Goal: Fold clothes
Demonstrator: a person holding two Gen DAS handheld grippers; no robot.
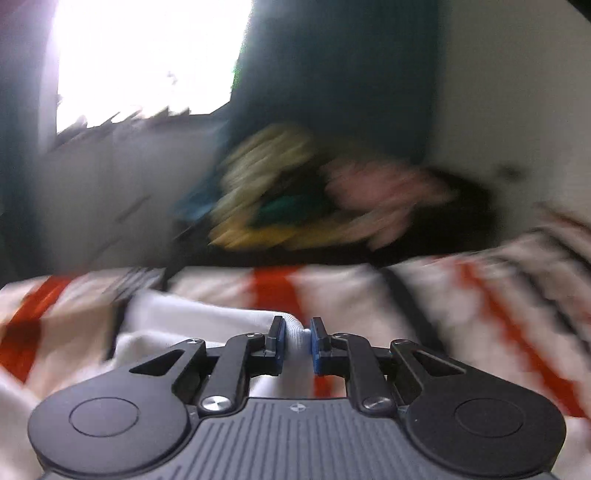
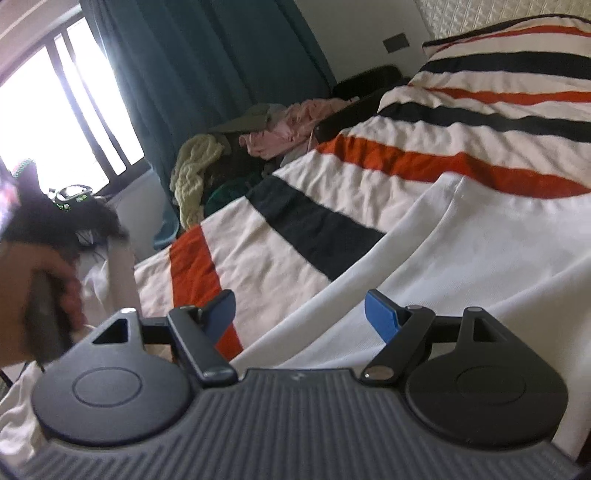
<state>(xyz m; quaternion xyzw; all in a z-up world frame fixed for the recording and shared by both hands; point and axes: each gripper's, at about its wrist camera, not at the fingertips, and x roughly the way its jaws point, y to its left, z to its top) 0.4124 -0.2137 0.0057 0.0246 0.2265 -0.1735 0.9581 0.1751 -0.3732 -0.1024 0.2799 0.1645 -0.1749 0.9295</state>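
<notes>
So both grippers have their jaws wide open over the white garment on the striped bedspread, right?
Not quite. Only the right gripper is open over the white garment on the striped bedspread. The left gripper has its jaws closed on a fold of it, as the left wrist view shows.

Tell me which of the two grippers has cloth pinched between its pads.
The left gripper: its blue pads are closed on a fold of the white garment. The right gripper stands open above the same fabric.

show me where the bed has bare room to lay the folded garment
Free: striped blanket past the white garment, toward the headboard. Crowded: clothes pile by the curtain, off the bed's far edge.
</notes>
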